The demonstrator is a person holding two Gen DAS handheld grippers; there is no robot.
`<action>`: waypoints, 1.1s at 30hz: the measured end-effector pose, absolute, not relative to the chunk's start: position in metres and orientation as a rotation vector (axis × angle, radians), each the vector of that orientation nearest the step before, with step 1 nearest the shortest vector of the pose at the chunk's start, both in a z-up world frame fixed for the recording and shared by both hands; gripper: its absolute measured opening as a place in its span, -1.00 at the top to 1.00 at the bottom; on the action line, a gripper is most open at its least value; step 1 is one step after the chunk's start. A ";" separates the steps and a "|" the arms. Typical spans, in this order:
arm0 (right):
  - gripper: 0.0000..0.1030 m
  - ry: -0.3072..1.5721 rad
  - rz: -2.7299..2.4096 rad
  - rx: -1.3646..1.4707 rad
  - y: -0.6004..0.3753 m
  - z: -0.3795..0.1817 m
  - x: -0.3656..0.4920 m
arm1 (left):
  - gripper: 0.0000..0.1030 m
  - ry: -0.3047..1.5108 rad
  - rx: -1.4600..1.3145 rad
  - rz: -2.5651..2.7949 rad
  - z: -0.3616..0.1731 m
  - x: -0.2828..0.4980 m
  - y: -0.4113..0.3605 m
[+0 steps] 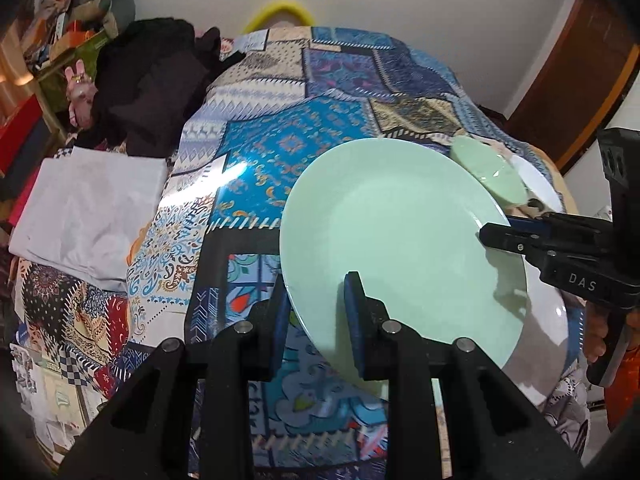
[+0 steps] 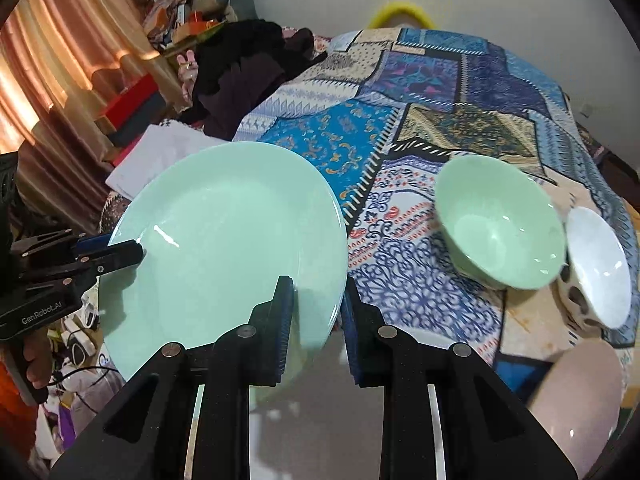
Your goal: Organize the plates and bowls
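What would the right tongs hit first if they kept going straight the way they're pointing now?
The right tongs are already clamped on the rim of the green plate, so the plate itself comes first. Past its edge lies the patterned tablecloth; the green bowl sits off to the right, though depth is unclear.

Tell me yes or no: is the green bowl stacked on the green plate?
No. In the right wrist view the green bowl sits on the tablecloth, apart from the green plate held in both grippers.
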State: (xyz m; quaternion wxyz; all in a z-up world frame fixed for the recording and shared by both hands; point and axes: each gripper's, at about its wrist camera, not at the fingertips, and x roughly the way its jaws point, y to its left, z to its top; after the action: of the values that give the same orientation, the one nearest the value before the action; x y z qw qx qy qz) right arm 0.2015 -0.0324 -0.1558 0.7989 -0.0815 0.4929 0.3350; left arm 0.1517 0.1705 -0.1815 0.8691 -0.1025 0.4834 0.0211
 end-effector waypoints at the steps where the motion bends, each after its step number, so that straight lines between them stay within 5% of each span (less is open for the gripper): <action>1: 0.58 1.053 0.716 -0.169 -0.037 -0.153 0.199 | 0.51 1.008 -0.212 0.041 -0.178 0.149 0.167; 14: 0.58 1.037 0.670 -0.112 -0.092 -0.143 0.175 | 0.51 0.988 -0.177 -0.007 -0.156 0.131 0.118; 33: 0.58 1.115 0.598 -0.001 -0.148 -0.178 0.158 | 0.51 1.096 -0.151 -0.074 -0.192 0.130 0.061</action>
State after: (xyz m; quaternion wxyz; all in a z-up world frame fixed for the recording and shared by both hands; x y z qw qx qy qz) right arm 0.1583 -0.1478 -0.1783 0.8066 -0.0004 0.5209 0.2794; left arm 0.1300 0.0606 -0.1921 0.8502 -0.0716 0.5204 -0.0353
